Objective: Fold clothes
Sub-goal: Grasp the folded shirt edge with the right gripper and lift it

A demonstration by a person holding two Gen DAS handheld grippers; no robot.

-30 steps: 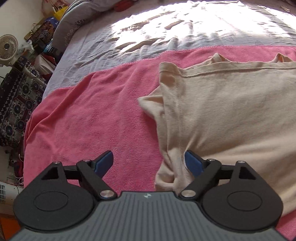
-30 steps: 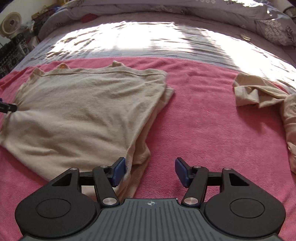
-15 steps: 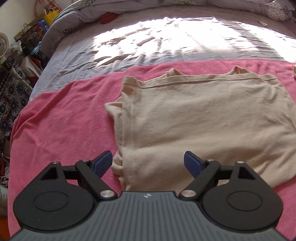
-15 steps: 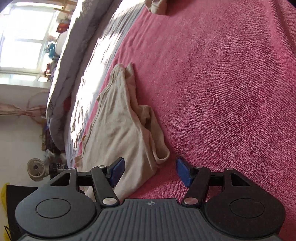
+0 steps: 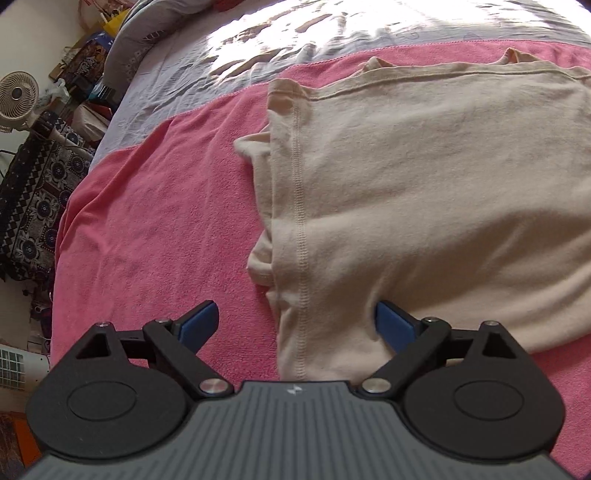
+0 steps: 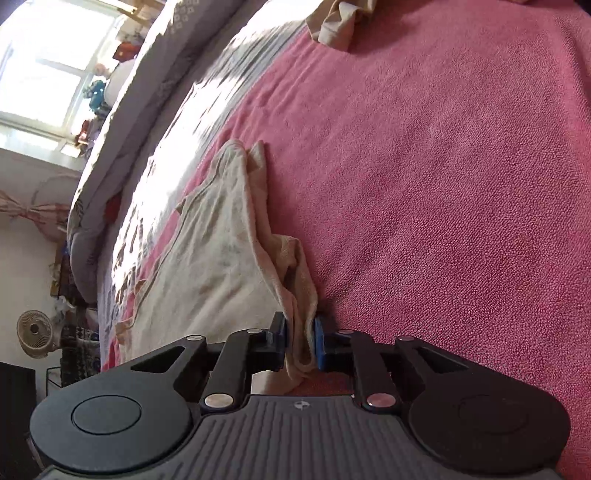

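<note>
A beige T-shirt (image 5: 424,177) lies flat on a pink towel (image 5: 155,221) spread over the bed. My left gripper (image 5: 295,314) hovers at the shirt's near left corner. Its jaws are opening wide, the stitched side hem lies between them, and the right fingertip (image 5: 391,321) nudges into the cloth without pinching it. In the right wrist view, rolled sideways, my right gripper (image 6: 300,328) is closing, with its blue pads pressed on the bunched right edge of the T-shirt (image 6: 207,266).
A second beige garment (image 6: 334,22) lies crumpled farther along the pink towel (image 6: 443,184). Beyond the towel is a grey sheet (image 5: 258,48). Off the bed's left side stand a small fan (image 5: 18,92) and a patterned cloth (image 5: 33,192).
The right gripper rolled onto its side, sank to the shirt's right edge and closed on it. The left gripper came lower and closer to the shirt's left corner, its jaws still wide.
</note>
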